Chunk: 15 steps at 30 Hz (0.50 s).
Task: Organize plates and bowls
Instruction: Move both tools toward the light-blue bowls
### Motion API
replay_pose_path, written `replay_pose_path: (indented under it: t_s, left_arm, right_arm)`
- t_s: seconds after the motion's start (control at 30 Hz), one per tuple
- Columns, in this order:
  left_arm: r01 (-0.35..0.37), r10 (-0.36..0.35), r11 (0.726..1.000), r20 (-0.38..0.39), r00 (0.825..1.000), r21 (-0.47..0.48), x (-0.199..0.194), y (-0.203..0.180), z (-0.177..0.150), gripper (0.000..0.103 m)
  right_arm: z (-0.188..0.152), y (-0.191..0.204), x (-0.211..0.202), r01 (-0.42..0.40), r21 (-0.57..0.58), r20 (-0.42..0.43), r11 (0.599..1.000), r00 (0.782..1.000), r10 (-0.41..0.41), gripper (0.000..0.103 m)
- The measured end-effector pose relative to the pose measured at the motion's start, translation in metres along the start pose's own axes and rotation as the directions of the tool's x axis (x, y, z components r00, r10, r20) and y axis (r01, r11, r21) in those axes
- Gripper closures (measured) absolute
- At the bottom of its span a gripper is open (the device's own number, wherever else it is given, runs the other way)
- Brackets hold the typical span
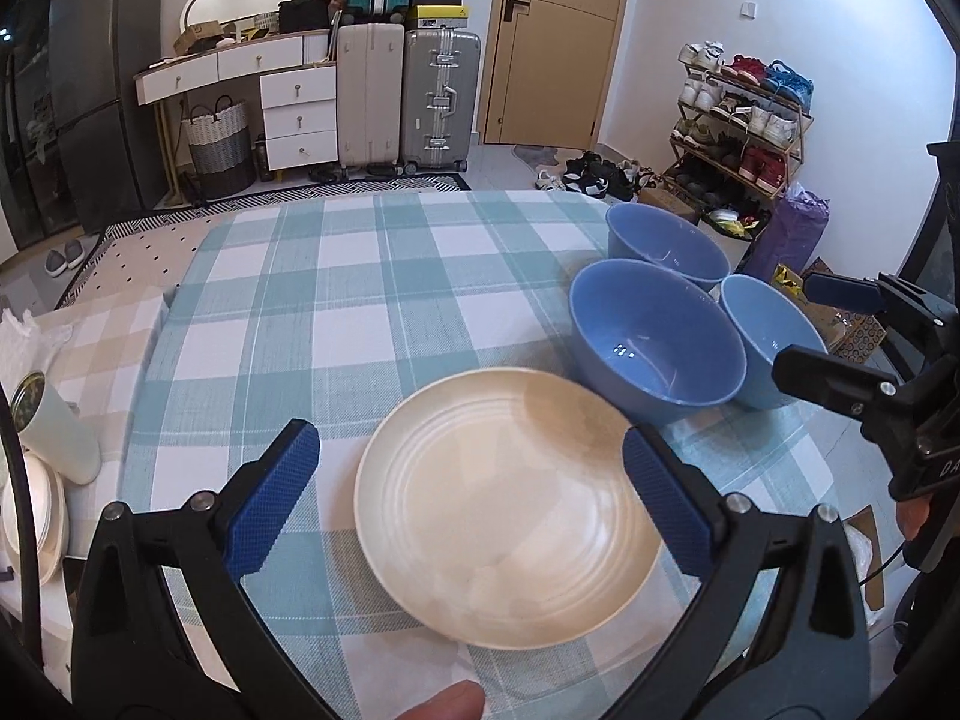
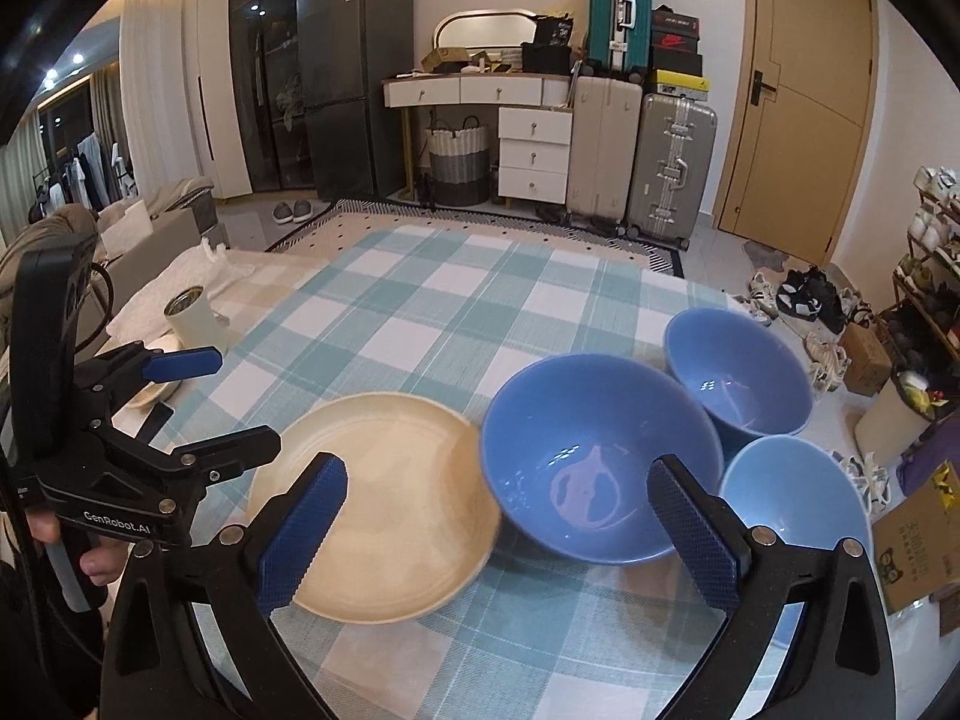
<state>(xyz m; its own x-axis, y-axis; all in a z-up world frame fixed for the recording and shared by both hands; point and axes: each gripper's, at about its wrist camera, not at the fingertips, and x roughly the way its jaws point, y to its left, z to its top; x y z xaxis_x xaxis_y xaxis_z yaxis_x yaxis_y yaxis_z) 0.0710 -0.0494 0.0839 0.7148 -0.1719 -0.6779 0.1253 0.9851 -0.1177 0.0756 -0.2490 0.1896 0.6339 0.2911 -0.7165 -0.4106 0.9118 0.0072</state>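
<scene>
A cream ribbed plate [image 1: 510, 504] lies on the checked tablecloth [image 1: 372, 312], between the open fingers of my left gripper [image 1: 471, 498], which hovers over it. Three blue bowls stand to its right: a large one [image 1: 657, 339], a far one [image 1: 663, 246] and a lighter one [image 1: 771, 342]. In the right wrist view my right gripper [image 2: 498, 534] is open and empty above the gap between the plate [image 2: 372, 504] and the large bowl [image 2: 600, 462]. The far bowl [image 2: 738, 372] and the lighter bowl [image 2: 792, 516] sit to the right. The left gripper [image 2: 198, 402] shows at the left.
A white cup [image 1: 54, 432] and stacked white plates [image 1: 36, 516] sit at the table's left edge. Suitcases [image 1: 408, 96], a dresser [image 1: 270, 90], a door [image 1: 558, 42] and a shoe rack [image 1: 744, 126] stand beyond the table. A cardboard box [image 2: 918, 552] lies on the floor to the right.
</scene>
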Motion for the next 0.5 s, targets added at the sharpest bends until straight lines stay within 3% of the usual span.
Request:
replay_pose_path:
  t_s: [0.5]
  left_arm:
    - [0.023, -0.024, 0.998, 0.021, 0.999, 0.056, 0.014, -0.046, 0.05, 0.002]
  right_arm:
    - [0.018, -0.055, -0.036, 0.074, 0.057, 0.047, 0.996, 0.996, -0.077, 0.001]
